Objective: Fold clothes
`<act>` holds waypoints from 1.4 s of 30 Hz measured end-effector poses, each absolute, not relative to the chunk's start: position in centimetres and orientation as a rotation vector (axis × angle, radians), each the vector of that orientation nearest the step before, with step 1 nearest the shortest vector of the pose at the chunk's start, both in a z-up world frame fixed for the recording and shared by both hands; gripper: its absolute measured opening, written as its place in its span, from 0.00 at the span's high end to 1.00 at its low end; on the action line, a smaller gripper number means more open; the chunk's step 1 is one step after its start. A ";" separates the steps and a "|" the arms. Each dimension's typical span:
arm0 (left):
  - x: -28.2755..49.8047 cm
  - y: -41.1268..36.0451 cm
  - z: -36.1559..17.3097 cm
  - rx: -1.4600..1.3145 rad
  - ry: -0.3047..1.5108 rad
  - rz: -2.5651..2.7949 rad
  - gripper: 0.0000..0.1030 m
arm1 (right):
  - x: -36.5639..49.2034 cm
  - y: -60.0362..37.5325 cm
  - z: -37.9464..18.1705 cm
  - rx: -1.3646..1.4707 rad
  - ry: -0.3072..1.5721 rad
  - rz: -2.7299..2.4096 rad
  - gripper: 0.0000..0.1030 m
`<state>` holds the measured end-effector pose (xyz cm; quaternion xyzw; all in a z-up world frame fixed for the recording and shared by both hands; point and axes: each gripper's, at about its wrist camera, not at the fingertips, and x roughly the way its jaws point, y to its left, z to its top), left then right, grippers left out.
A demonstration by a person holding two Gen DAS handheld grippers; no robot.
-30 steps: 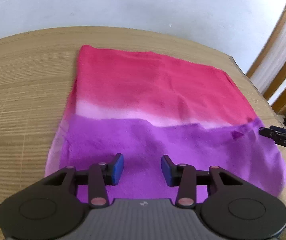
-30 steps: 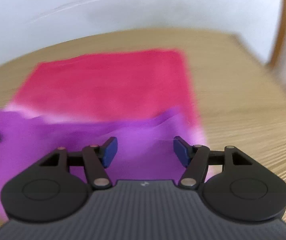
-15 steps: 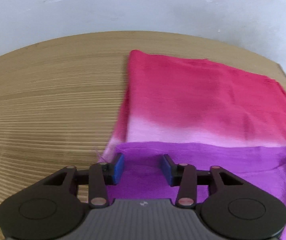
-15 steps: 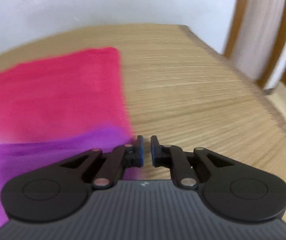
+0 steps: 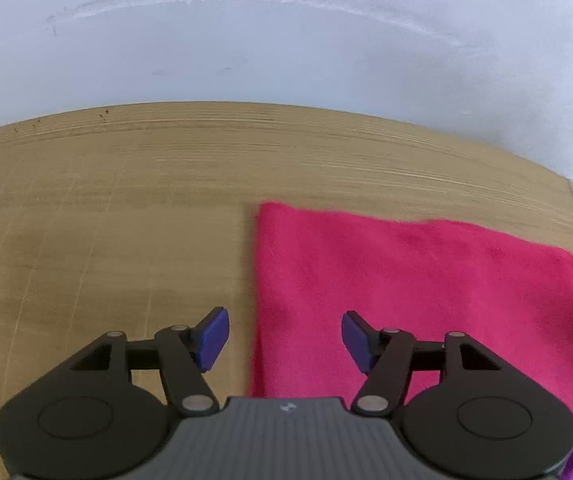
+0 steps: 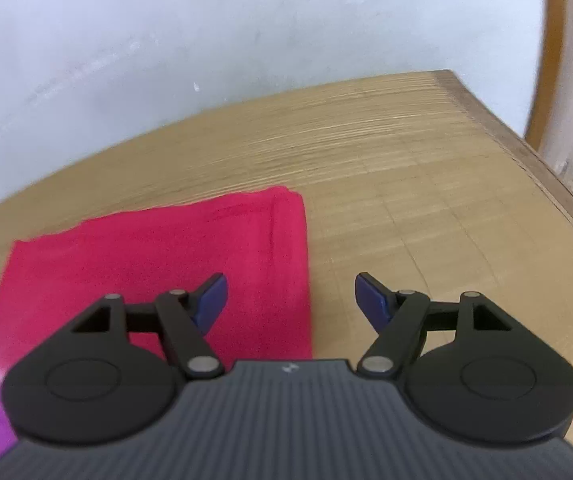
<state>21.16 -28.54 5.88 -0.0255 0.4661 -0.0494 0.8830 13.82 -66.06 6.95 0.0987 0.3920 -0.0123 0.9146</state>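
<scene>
- And here the wooden table (image 5: 86, 220) is seen stretching away on the far left of the cloth, bare boards scored with faint lines, with the white wall (image 5: 286, 40) behind it.
- The left gripper (image 5: 284, 334) is held pointing down over the left edge of the pink-and-purple cloth (image 5: 426, 288); its left blue pad is seen over bare wood just beside that edge, its right pad over the pink fabric.
- Its jaws are being spread apart right now, and nothing is pinched: the cloth edge is seen below the gap, not pressed by either pad.
- The cloth itself is laid flat on the table, pink across the far part, with a strip of purple showing at its near side.
- Over to the right wrist view: the same cloth (image 6: 158, 264) is shown with its right edge doubled into a narrow fold.
- The right gripper (image 6: 290, 300) is held over that right edge, left pad above the pink, right pad above wood just beside the cloth.
- Its jaws too are being opened, released, with no fabric gripped between them.
- Right of the cloth, the table (image 6: 446, 200) is seen running to its rounded edge, and a wooden frame (image 6: 546, 60) is stood beyond it.
</scene>
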 end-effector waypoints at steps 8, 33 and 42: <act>26.9 -30.1 2.4 0.005 1.007 -0.030 0.28 | 20.4 -64.9 3.2 0.114 0.847 0.072 0.28; 9.3 -25.3 13.3 -0.217 0.632 -0.332 0.95 | 3.4 -66.9 15.3 0.230 0.509 0.485 0.92; -5.8 -24.3 7.8 -0.064 0.829 -0.312 0.93 | -10.4 -66.9 10.7 0.070 0.727 0.420 0.92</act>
